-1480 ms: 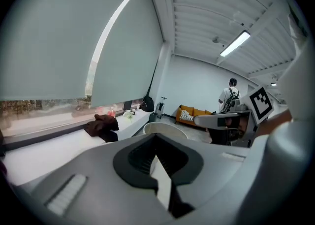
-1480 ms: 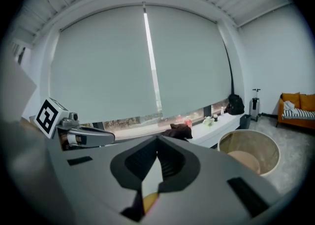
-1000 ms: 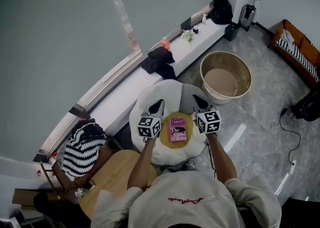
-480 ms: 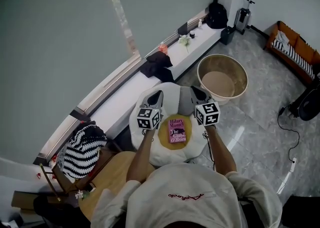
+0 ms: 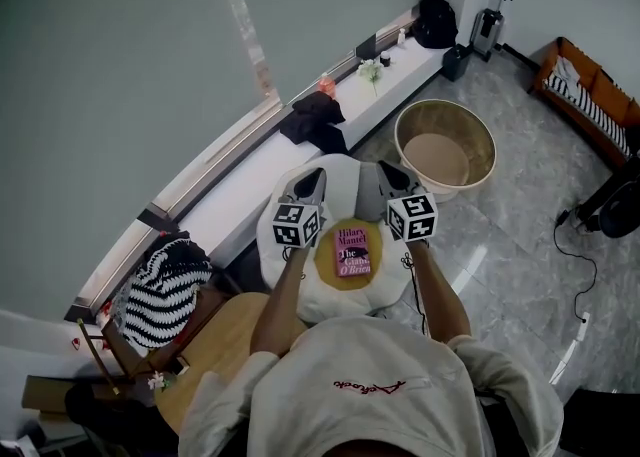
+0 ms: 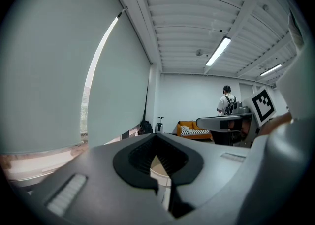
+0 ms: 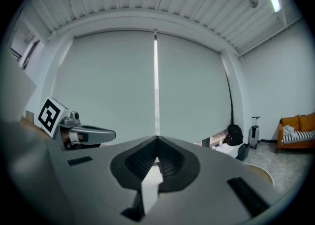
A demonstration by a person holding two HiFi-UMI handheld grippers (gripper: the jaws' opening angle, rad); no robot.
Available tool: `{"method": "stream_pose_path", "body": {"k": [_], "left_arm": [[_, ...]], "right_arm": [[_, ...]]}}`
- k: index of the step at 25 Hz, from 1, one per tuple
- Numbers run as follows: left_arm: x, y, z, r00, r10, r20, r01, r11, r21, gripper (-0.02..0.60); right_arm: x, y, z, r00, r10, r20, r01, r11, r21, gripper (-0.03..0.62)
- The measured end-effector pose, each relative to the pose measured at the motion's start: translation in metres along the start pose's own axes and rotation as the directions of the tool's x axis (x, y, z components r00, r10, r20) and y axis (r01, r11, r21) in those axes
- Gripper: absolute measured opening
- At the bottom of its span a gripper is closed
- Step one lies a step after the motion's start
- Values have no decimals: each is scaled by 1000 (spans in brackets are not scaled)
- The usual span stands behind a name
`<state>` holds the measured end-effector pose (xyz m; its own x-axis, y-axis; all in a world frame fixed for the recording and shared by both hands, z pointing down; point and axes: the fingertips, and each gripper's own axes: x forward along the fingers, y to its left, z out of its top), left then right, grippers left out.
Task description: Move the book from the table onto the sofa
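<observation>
The pink book [image 5: 352,251] lies flat on a yellow round cushion [image 5: 325,267] on top of a white, rounded soft seat [image 5: 345,173]. Neither gripper touches it. My left gripper [image 5: 316,181] hovers just left of the book, shut and empty. My right gripper [image 5: 383,167] hovers just right of the book, also shut and empty. Both point level, away from me, over the seat's far half. The left gripper view shows its jaws [image 6: 157,136] closed together with nothing held. The right gripper view shows its jaws [image 7: 157,139] closed the same way.
A round wooden tub [image 5: 445,150] stands on the floor to the right of the seat. Behind runs a white window ledge [image 5: 250,185] with a black garment [image 5: 315,120]. A striped bag [image 5: 165,290] and a wooden table [image 5: 215,345] are at my left. An orange sofa [image 5: 590,95] stands far right.
Both grippers have risen, and in the head view their cubes now sit farther from me, past the book's near edge. The book has stayed where it lay.
</observation>
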<state>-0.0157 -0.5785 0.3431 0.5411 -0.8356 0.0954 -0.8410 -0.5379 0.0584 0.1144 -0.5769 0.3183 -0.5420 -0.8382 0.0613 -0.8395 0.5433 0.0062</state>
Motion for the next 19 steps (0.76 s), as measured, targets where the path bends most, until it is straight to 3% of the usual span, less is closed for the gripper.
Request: {"method": "stream_pose_path", "body": {"k": [19], "left_arm": [[-2,-2,0,1000,9,-9,-9,1000,2,9]], "right_arm": [[-4,-1,3,1000,-3,-5,3,1000,-4,8]]}}
